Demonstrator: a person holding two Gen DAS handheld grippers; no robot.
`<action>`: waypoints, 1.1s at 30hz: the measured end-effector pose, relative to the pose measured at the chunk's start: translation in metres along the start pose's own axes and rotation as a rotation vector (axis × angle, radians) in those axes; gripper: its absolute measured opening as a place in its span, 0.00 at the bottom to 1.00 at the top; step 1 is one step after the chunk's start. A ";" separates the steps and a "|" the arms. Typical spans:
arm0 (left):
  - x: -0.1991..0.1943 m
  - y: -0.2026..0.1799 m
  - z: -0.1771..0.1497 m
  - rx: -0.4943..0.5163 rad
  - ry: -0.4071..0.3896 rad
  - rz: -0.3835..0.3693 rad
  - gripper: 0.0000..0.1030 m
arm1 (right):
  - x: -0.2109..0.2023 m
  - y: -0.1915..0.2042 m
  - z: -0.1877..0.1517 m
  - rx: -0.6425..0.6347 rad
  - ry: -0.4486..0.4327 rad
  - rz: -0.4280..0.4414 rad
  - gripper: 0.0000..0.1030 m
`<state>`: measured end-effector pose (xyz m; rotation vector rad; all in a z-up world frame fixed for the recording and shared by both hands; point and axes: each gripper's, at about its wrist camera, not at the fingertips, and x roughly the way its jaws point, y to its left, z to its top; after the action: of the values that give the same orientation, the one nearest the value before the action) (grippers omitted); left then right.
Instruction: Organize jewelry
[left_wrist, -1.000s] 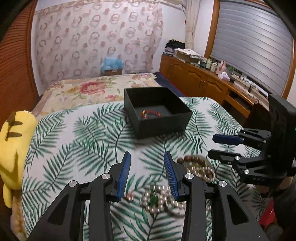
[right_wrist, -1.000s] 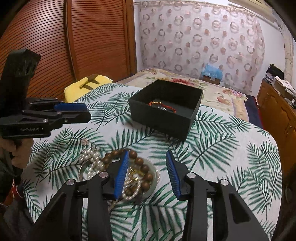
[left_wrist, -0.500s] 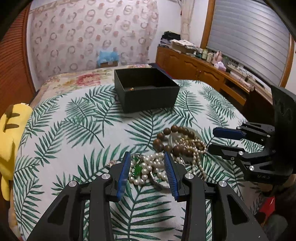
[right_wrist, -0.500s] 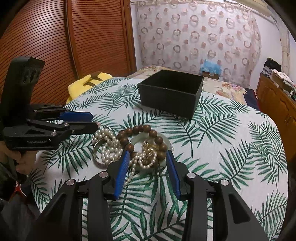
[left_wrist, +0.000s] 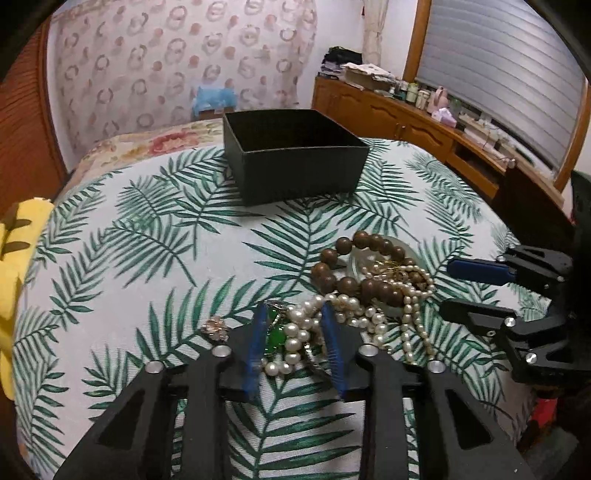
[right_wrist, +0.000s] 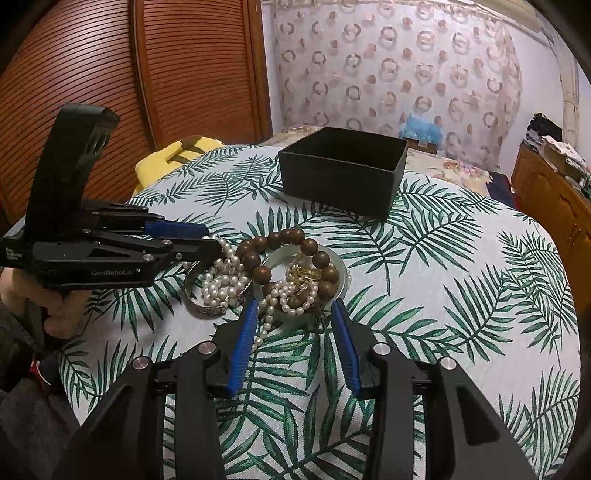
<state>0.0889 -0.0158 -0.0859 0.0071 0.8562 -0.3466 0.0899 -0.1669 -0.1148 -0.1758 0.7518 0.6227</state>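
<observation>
A heap of jewelry lies on the leaf-print cloth: a brown wooden bead bracelet (left_wrist: 354, 275) (right_wrist: 291, 254), pearl strands (left_wrist: 373, 314) (right_wrist: 221, 280), a green-stone piece (left_wrist: 276, 338), a silver bangle (right_wrist: 207, 310), gold bits on a glass dish (right_wrist: 338, 291). A black open box (left_wrist: 295, 162) (right_wrist: 343, 177) stands beyond. My left gripper (left_wrist: 295, 332) (right_wrist: 188, 242) is open, its fingers astride the pearls and green stone. My right gripper (right_wrist: 293, 332) (left_wrist: 452, 288) is open at the dish's near edge, over a pearl strand.
A small rose-coloured trinket (left_wrist: 216, 326) lies left of the heap. A yellow plush (left_wrist: 18, 280) sits at the table's left edge. A wooden sideboard (left_wrist: 424, 125) runs along the right wall. A bed lies behind the box.
Both grippers have moved down and forward to the jewelry heap. The left fingers have narrowed and now straddle the pearls. The box looks farther off and its inside is hidden.
</observation>
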 end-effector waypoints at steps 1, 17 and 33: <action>-0.001 0.000 0.000 0.002 -0.005 -0.010 0.19 | 0.000 0.000 0.000 0.000 0.000 0.002 0.43; -0.070 -0.003 -0.002 -0.025 -0.163 -0.012 0.07 | 0.004 0.021 -0.002 -0.036 0.048 0.062 0.24; -0.099 0.004 0.001 -0.033 -0.236 -0.004 0.07 | 0.022 0.015 -0.003 -0.070 0.139 -0.070 0.13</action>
<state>0.0312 0.0171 -0.0125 -0.0653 0.6281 -0.3298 0.0913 -0.1458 -0.1308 -0.3110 0.8547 0.5751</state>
